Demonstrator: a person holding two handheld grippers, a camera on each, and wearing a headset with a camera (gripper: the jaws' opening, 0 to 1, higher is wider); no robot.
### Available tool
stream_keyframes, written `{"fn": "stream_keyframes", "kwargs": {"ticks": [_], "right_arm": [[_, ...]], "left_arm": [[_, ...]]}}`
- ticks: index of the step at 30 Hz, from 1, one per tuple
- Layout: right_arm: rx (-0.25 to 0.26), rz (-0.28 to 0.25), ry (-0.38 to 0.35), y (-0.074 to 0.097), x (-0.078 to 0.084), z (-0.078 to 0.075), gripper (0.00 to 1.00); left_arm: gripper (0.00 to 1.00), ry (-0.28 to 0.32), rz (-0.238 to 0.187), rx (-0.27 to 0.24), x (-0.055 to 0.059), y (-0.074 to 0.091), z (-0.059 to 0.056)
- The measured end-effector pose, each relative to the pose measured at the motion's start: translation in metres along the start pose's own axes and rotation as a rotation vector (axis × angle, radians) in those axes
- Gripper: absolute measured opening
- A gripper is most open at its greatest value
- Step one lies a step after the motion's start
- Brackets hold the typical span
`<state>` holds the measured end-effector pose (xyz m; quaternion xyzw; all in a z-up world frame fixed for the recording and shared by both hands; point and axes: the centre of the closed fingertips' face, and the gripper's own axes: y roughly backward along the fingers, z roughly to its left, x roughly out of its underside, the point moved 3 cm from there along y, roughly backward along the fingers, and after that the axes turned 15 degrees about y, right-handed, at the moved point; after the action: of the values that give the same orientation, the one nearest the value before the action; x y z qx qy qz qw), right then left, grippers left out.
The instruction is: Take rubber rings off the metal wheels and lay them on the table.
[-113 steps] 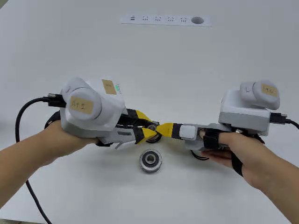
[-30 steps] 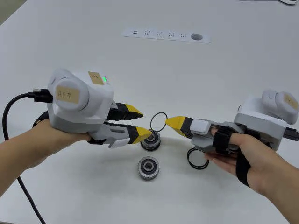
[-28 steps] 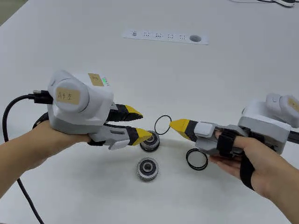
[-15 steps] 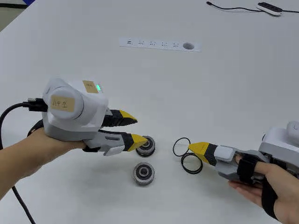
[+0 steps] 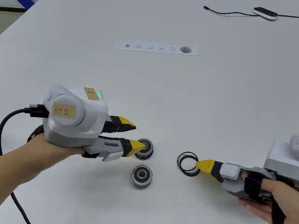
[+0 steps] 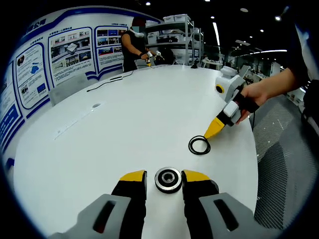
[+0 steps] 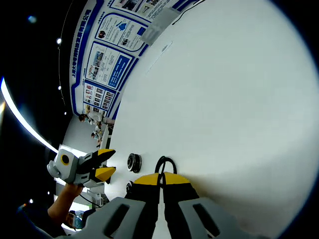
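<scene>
Two metal wheels rest on the white table (image 5: 219,93). One wheel (image 5: 144,148) sits between the spread yellow tips of my open left gripper (image 5: 133,135), and the left gripper view shows that wheel (image 6: 168,180) centred between the jaws of the left gripper (image 6: 164,175). The other wheel (image 5: 141,176) lies just in front of it. To the right, my right gripper (image 5: 203,164) is shut on a thin black rubber ring (image 7: 162,167) held low at the table. It overlaps a second ring (image 5: 187,163) lying there.
A white power strip (image 5: 156,47) lies far back on the table, and another with a cable (image 5: 264,12) sits at the back right. The left gripper's black cable (image 5: 9,126) trails off to the left. The table edge (image 6: 251,149) runs just past the rings.
The right gripper drew a ring away from the wheel at the left gripper's tips, carried it right and lowered it beside the ring on the table. The left gripper stayed by that wheel.
</scene>
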<state>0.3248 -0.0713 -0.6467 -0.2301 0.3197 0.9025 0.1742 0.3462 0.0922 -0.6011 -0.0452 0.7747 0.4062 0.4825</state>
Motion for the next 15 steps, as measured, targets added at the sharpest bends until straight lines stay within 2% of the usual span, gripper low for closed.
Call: {"fn": "stream_keyframes", "kwargs": {"ticks": [6,11,15], "right_arm": [[0.021,0.003,0.032,0.007,-0.002,-0.005,0.08],[0.031,-0.030,0.052,0.012,-0.010,-0.005,0.09],[-0.005,-0.091,0.085,0.010,-0.021,0.003,0.11]], "left_arm": [[0.29,-0.003,0.006,-0.003,0.001,0.000,0.001],[0.29,-0.004,0.012,-0.004,0.001,-0.002,0.002],[0.28,-0.016,0.025,-0.002,0.002,-0.006,0.003]]}}
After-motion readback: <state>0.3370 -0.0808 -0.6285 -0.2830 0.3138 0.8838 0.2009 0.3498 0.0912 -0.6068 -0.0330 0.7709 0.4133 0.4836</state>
